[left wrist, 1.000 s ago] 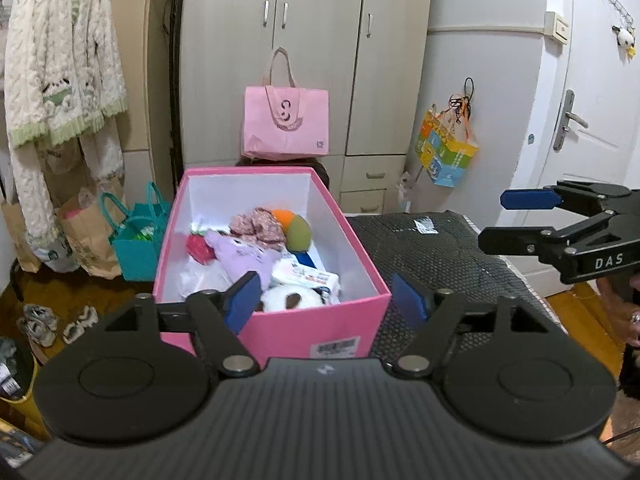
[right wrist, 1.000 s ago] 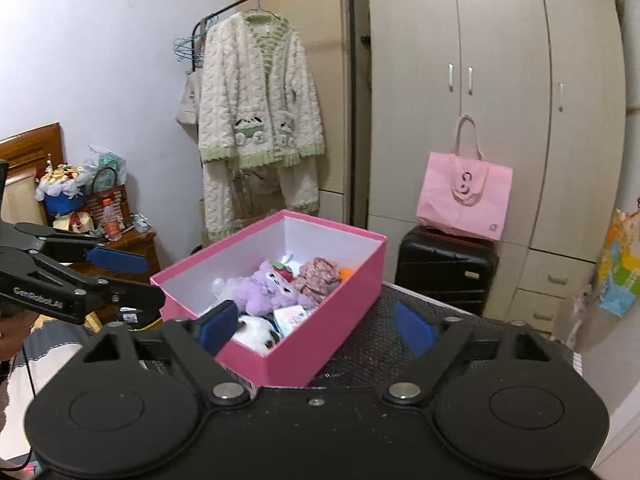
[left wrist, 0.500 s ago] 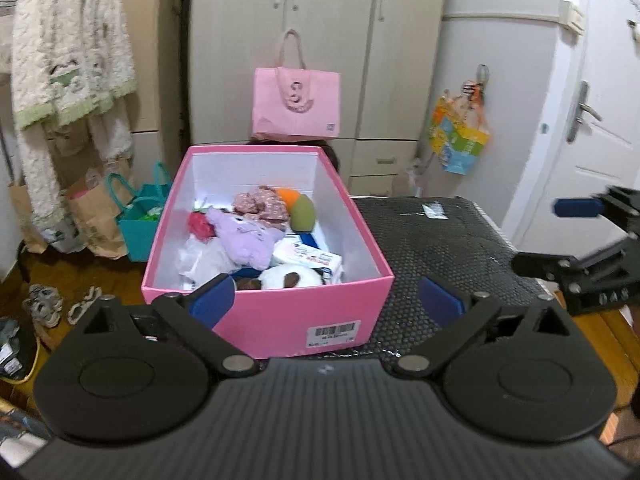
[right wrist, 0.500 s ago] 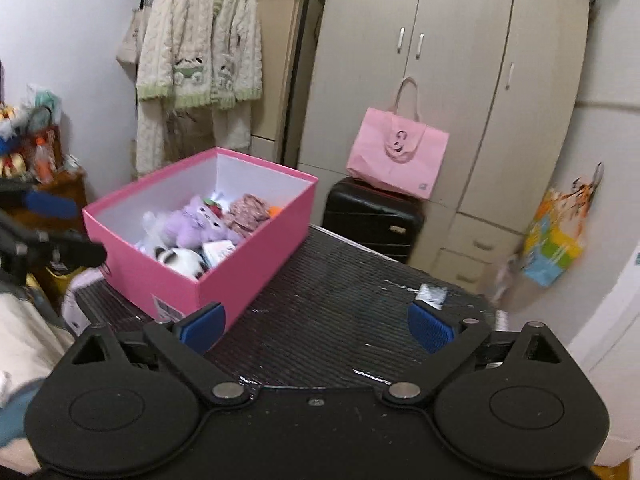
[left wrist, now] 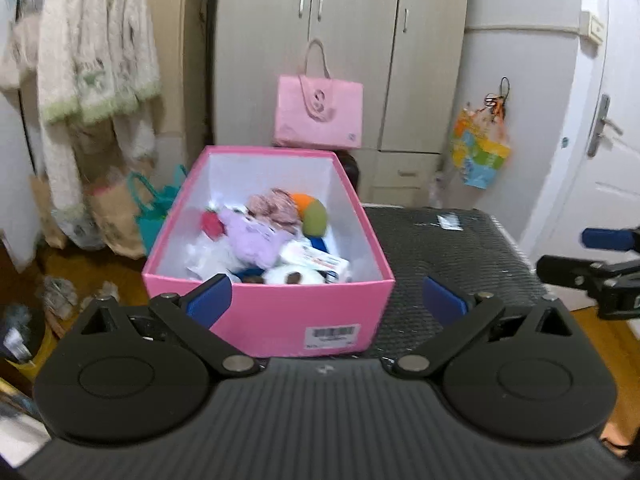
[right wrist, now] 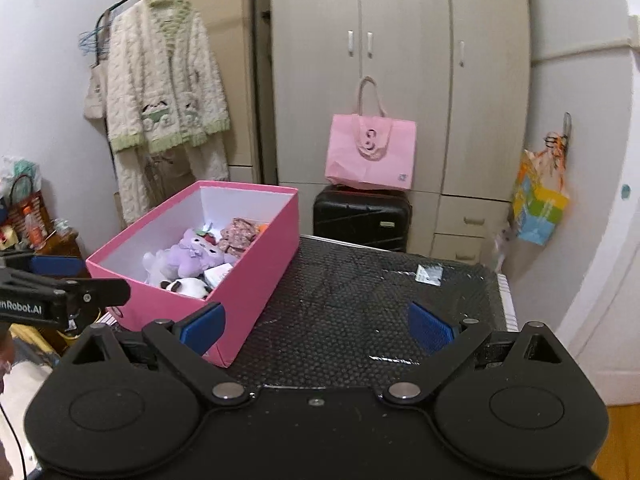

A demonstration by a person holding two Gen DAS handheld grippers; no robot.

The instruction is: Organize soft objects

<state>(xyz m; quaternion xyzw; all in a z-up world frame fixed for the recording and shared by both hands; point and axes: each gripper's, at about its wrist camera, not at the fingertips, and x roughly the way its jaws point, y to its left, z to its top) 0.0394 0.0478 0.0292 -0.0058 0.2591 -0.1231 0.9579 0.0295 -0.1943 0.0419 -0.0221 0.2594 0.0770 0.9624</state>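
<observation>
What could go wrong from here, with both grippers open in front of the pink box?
The soft toys lie piled together in the pink box, so the left gripper may pinch two at once. The box looks light; a push on its wall might slide it on the black table.

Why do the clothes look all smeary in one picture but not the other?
Left wrist view: the hanging cardigan and colorful bag are smeared by motion blur. Right wrist view: sharper, the cardigan shows its knit pattern, though the fisheye lens bends the wardrobe edges and darkens the corners.
</observation>
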